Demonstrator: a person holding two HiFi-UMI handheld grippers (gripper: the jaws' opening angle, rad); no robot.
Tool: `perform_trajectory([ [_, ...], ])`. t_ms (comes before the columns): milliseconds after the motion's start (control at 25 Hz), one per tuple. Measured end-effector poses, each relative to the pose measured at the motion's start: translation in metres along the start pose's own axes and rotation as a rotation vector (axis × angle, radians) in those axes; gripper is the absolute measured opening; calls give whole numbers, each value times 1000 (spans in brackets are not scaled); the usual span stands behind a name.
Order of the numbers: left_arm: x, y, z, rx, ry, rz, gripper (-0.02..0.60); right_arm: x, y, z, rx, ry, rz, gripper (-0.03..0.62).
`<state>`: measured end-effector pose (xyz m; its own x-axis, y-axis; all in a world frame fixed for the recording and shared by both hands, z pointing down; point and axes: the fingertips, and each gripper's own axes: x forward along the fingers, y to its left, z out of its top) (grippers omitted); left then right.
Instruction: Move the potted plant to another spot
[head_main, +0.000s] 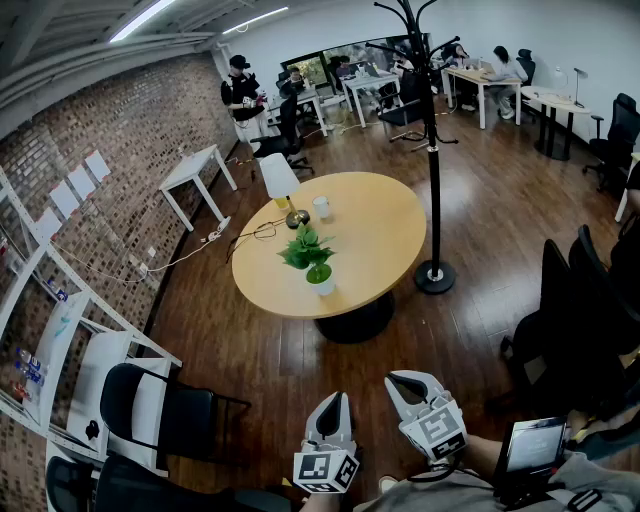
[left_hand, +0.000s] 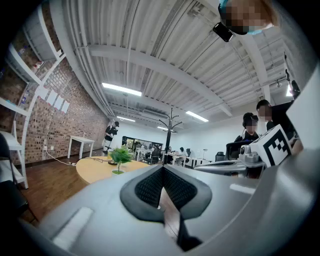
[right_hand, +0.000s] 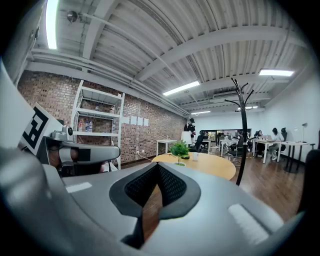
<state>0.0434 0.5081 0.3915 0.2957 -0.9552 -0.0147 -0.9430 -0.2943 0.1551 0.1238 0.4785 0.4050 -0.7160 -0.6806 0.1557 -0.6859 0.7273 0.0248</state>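
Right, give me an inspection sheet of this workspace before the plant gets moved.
Surface: round light wooden table, mostly bare.
Job's things: green potted plant in a white pot, upright near the table's near edge.
Clutter: white-shaded table lamp and white cup behind the plant.
Grippers: left gripper and right gripper both shut, empty, well short of the table.
Cables: dark lamp cable trails off the table's left side.
Surroundings: black coat stand beside the table, black chairs, people at far desks.

The left gripper and the right gripper are clad in smooth light-grey shells tapered to a point. Their jaws are lined with black, finely textured pads, and a cube printed with black-and-white square markers is carried on each.
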Motion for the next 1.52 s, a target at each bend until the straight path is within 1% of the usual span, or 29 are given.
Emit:
perform_trajectory([
  [120,-3,12,2,-9,2,-6,-8,9,11,4,31,2,-6,6],
  [280,-8,26,1,-17,6,-27,-8,20,20,-1,-5,8,-36,6],
  [440,-11,39,-1,-23,16,-53,-8,30,32,-2,15,15,-58,6],
  [680,2,58,-3,-31,35,-58,-8,52,24,0,4,25,-74,6],
  [880,44,80,-2,-18,38,-39,-8,89,-6,3,12,17,-63,6],
  [1080,109,107,-2,-15,43,9,-8,140,-56,5,18,21,-28,7],
  [1240,163,127,0,-17,44,66,-8,181,-102,10,15,23,11,6],
  [1360,191,134,2,-23,42,102,-8,200,-129,17,9,22,31,6],
  [1520,217,144,3,-30,47,138,-8,223,-154,16,8,25,52,6],
])
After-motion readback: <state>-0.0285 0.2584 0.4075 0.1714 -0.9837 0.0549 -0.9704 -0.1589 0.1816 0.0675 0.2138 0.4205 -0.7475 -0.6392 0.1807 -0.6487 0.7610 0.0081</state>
